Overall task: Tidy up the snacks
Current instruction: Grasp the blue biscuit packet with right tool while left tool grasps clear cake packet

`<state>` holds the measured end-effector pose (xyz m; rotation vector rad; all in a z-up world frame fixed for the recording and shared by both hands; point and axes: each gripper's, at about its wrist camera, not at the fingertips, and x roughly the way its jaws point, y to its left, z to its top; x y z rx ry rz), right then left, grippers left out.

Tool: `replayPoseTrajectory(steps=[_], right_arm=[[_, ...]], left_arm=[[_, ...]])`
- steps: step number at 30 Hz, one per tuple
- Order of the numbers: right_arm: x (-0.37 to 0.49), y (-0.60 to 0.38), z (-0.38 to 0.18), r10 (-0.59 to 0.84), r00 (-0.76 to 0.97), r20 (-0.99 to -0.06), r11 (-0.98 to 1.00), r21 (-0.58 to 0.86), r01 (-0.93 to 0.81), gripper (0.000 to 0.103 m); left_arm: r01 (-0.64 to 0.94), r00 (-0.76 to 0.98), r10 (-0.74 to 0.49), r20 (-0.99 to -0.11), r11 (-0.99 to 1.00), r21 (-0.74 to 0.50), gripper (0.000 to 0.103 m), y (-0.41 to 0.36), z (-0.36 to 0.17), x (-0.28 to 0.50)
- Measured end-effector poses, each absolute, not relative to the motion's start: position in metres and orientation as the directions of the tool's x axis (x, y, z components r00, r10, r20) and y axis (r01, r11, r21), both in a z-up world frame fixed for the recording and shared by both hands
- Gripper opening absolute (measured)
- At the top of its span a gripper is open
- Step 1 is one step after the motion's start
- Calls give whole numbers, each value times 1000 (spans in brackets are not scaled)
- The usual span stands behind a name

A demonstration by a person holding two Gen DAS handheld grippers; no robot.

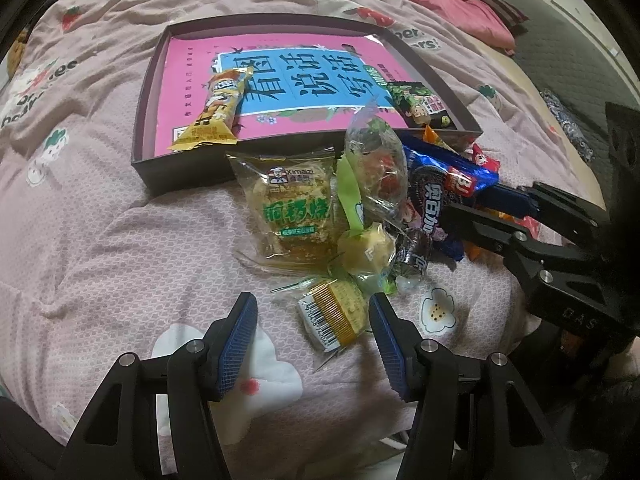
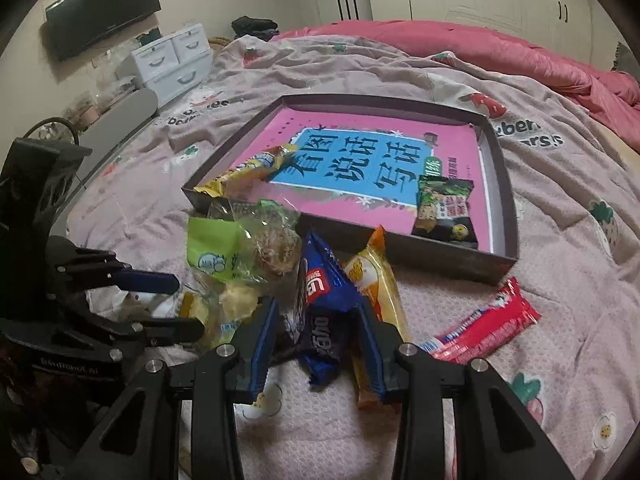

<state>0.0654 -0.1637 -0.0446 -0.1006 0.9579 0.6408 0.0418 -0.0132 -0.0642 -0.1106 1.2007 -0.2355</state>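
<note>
My left tool (image 1: 312, 332) spreads wide around a small barcode-wrapped cake (image 1: 334, 312); my right tool (image 2: 316, 336) brackets the blue foil cookie pack (image 2: 320, 300), not clamped.

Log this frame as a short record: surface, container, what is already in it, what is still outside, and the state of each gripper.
surface: bed quilt with strawberry print
container: shallow dark box, pink book lying flat inside
inside box: yellow snack bar, green-black snack pack
outside box: pile of wrapped snacks before the near wall, red packet apart to the right
left hand-held gripper: open, astride a small barcode packet
right hand-held gripper: open, fingers either side of the blue cookie pack, not visibly clamped
</note>
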Motion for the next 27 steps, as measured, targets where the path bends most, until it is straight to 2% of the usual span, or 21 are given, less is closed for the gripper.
replayPoseTrajectory(steps=[6,9,13,14,16,18,27], right_arm=[[72,-150,-56,458,380,-803,792,176,-584,36],[78,-147,-59,452,385,-805,797,170,-580,24],[82,-149,-58,470,386,-794,798,197,-569,23],[81,-150,-57,469,391,-792,799,192,-570,23],[79,-152,-53,470,404,-785,801,186,-570,23],[78,-156,-50,475,413,-777,805,194,-561,23],[77,-179,-28,530,471,-705,809,255,-530,23]], left_arm=[[128,325,-242,-914,969,-211,60,-20,-69,43],[122,321,-239,-916,970,-210,60,-22,-72,44],[111,326,-238,-915,971,-213,60,-25,-75,46],[108,327,-237,-915,971,-213,58,-24,-75,46],[108,325,-245,-914,969,-221,43,-24,-76,47],[104,331,-239,-913,971,-216,38,-22,-74,47],[103,408,-263,-874,965,-242,36,-4,-46,42]])
